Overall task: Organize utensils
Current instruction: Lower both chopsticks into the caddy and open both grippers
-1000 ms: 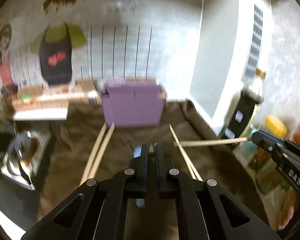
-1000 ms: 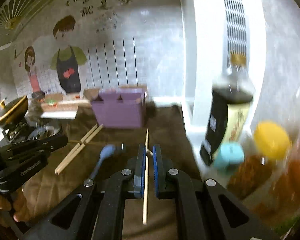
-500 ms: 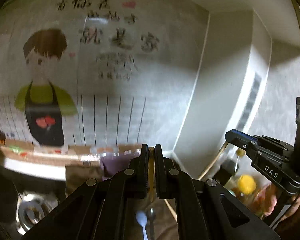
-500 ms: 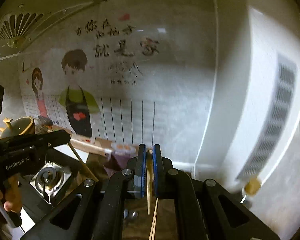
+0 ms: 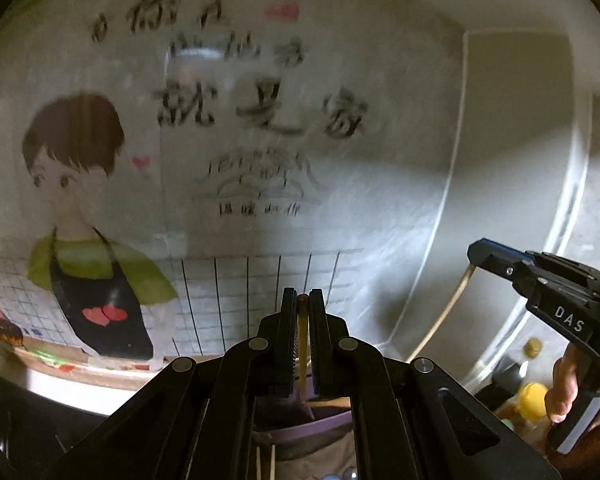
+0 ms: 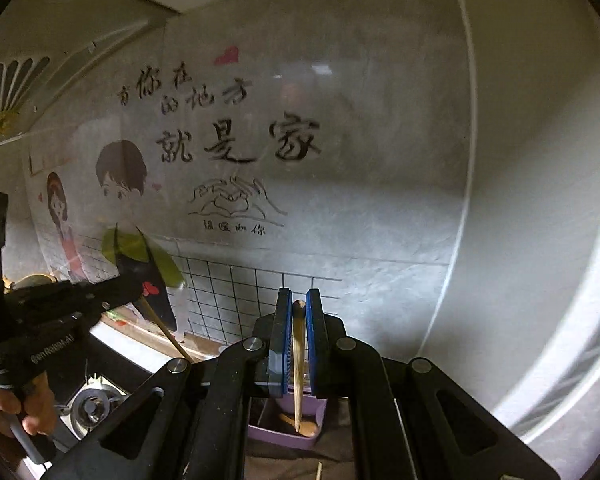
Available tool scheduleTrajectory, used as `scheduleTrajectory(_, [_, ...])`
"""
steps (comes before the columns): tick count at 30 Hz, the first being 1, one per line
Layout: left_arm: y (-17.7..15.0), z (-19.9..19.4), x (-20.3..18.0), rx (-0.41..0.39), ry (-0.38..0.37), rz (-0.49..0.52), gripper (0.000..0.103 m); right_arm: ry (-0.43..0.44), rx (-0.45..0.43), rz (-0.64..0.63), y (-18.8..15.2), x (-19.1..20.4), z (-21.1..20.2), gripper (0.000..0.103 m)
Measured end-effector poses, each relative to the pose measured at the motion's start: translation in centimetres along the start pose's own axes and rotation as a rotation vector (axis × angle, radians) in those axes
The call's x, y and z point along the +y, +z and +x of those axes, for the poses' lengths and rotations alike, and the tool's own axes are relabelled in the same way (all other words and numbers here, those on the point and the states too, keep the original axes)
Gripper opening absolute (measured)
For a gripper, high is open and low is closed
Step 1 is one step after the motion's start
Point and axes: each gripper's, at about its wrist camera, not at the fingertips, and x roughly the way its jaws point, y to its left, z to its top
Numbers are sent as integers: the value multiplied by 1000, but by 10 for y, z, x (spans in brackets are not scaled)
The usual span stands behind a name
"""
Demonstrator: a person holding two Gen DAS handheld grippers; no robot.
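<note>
Lifted off the cloth and tipped upright. Left gripper (image 5: pixel 304 300) clamped on chopstick (image 5: pixel 301 344), right gripper (image 6: pixel 299 300) on chopstick (image 6: pixel 298 360), tips hung over purple box (image 6: pixel 284 434); probably ready to drop in.

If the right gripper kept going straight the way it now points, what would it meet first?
Most likely the back wall with the cartoon sticker: the right gripper, holding a chopstick, points over the purple box. Depth is unclear.
</note>
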Motion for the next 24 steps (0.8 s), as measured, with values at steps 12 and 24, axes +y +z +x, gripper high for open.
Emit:
scheduleTrajectory(12, [-49, 89, 16, 190, 17, -22, 6, 25, 154, 32, -55, -2, 107, 7])
scheduleTrajectory(24, [-93, 139, 30, 319, 15, -93, 6, 23, 246, 65, -95, -16, 151, 7])
